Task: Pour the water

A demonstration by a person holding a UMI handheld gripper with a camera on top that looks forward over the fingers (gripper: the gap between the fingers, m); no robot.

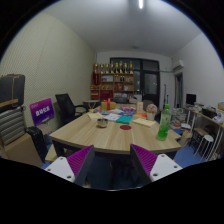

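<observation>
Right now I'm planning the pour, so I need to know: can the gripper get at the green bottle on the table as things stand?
Probably not yet. The gripper is open, and the green bottle stands well beyond its fingers, off to the right on the wooden table. The way there looks free of obstacles.

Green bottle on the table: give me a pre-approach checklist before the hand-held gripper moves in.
1. Hand-held gripper fingers apart: ok, open and holding nothing.
2. Green bottle located: ok, upright near the table edge, far beyond the fingers.
3. Bottle lined up between the fingers: not ok, it stands off to the right-hand finger's side.
4. Receiving cup identified: cannot tell, the items on the table are too small.
5. Approach path: not ok, chair backs stand between gripper and table.
</observation>
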